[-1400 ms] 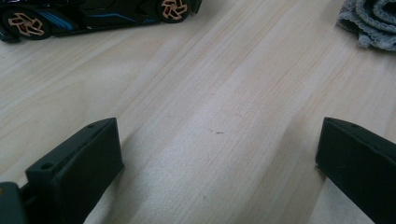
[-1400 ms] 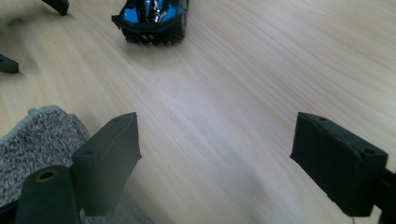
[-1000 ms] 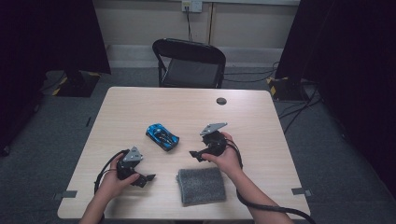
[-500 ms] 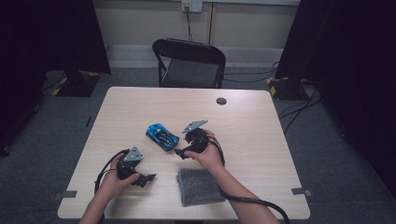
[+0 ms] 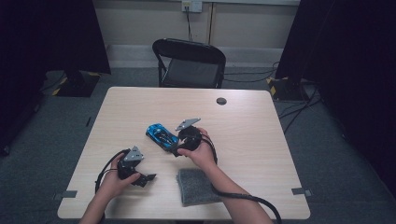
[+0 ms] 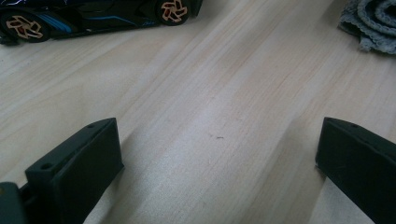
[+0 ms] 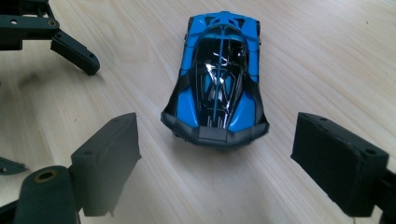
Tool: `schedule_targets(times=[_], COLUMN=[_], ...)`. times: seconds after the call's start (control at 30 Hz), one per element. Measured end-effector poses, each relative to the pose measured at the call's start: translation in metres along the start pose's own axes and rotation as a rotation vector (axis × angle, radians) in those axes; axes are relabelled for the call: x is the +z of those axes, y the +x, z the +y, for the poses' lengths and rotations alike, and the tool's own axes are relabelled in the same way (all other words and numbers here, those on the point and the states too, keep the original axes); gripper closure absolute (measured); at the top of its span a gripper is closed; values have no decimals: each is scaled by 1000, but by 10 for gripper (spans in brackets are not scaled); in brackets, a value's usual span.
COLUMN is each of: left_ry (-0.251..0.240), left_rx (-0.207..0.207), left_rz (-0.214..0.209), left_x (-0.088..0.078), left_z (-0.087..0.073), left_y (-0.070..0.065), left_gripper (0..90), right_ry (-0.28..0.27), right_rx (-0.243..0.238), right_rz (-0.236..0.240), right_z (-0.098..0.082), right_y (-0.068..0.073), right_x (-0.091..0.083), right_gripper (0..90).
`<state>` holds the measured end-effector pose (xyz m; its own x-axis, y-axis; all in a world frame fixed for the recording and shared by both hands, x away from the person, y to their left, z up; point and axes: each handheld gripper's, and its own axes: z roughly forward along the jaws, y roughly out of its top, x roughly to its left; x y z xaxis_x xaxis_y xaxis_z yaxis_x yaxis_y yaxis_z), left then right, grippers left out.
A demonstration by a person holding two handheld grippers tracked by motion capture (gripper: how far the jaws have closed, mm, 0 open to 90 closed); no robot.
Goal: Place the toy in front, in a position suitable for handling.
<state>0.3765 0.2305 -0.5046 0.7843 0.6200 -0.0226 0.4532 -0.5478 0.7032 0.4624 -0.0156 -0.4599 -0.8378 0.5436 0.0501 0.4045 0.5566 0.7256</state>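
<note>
Grey cloth (image 5: 198, 186) at the table's (image 5: 261, 140) near edge, black folding chair (image 5: 190, 63) beyond

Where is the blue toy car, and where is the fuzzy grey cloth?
blue toy car (image 7: 215, 81): right gripper view, on its black roof.
fuzzy grey cloth (image 5: 198, 186): high view, on the middle of the cloth, near the table's front edge.

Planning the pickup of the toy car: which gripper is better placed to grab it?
Right. The right gripper is open with the toy car just ahead between its jaws; the left gripper sits farther off.
</note>
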Motion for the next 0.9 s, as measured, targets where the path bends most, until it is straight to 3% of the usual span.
schedule_targets(times=[0.33,0.9], left_ry=[-1,-3], left_rx=[-1,0], left_rz=[2,2], left_x=[0,1], left_z=[0,0], left_y=[0,0], left_gripper=[0,0], right_ry=[16,28], right_rx=[-13,9], right_rz=[4,-20], right_z=[4,8], right_y=[6,-1], right_x=[13,29], right_gripper=[144,140])
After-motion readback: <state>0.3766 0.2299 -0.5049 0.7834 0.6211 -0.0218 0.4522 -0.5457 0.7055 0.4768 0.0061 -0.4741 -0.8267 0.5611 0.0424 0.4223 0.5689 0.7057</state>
